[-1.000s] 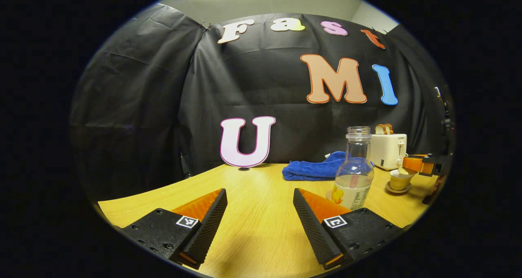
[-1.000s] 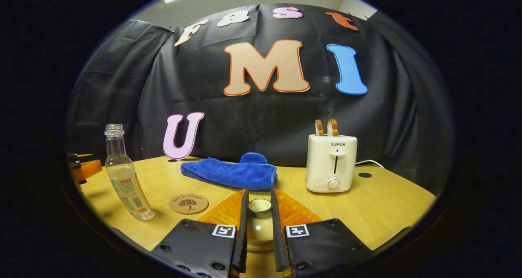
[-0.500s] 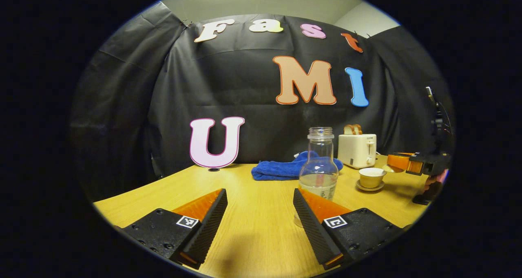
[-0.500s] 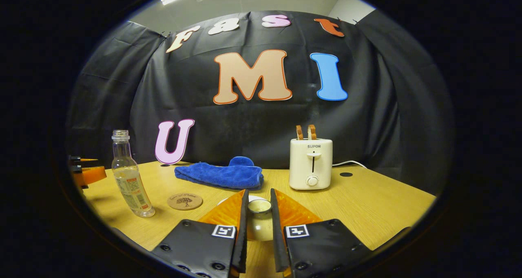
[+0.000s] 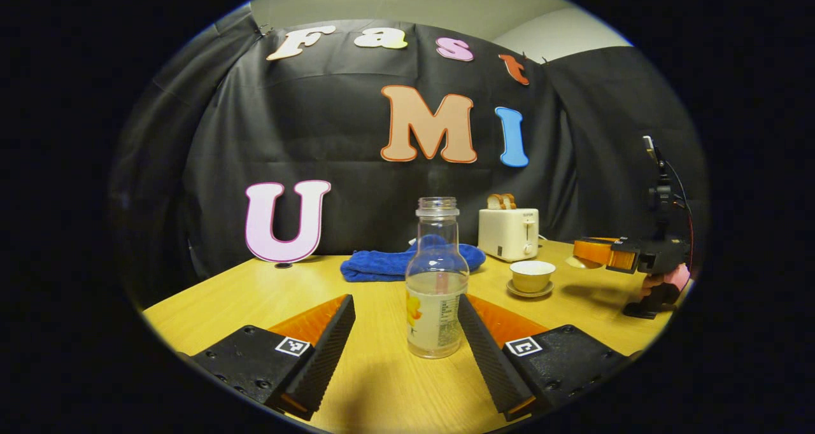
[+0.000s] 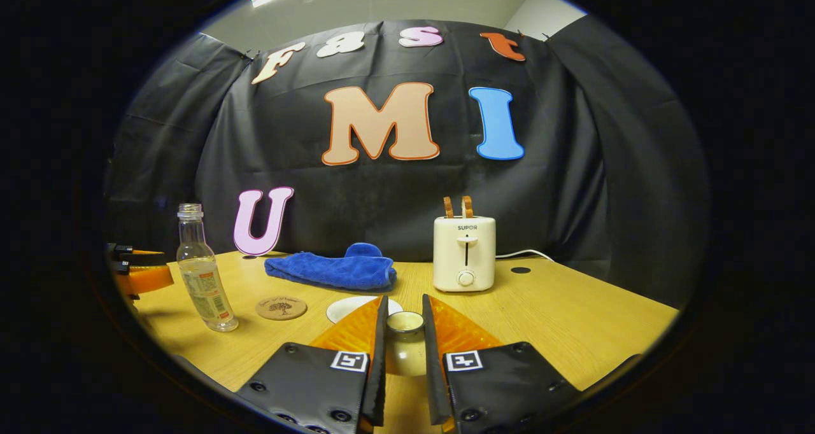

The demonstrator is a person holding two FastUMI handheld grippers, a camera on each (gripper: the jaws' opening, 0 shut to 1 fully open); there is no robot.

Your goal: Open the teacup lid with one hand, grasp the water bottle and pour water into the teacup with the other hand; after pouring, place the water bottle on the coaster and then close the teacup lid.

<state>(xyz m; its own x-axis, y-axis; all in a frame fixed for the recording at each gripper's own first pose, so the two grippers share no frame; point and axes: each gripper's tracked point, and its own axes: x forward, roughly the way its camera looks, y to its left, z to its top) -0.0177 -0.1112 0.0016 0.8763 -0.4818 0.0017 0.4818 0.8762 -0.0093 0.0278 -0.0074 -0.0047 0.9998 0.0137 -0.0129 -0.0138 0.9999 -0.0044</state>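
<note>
On the wooden surface [image 5: 382, 396], near the left hand-held gripper [image 5: 405, 348], stands the uncapped water bottle [image 5: 437, 281], upright and partly full. That hand-held gripper is spread wide, its two fingers on either side of the bottle's base without pressing on it; the bottle sits closer to the right finger [image 5: 484, 351], and whether it touches that finger cannot be told.

Farther off to the right in the left gripper view, the teacup [image 5: 533, 275] sits open on its saucer [image 5: 530, 290]. The right hand-held gripper [image 6: 403, 357] is closed narrow on the teacup lid [image 6: 405, 345], holding it clear of the cup; the saucer also shows as a pale disc just beyond the right gripper's fingertips. The round cork coaster [image 6: 281, 307] lies bare between the bottle and the saucer in the right gripper view. A blue cloth [image 6: 331, 270] and a toaster [image 6: 464, 252] with bread in its slots stand at the far side, apart from the work.

By this layout, the lid-opening step looks done. The bottle is not yet grasped, so the grasp, the pour into the cup, setting the bottle on the coaster and closing the lid all appear left to do.
</note>
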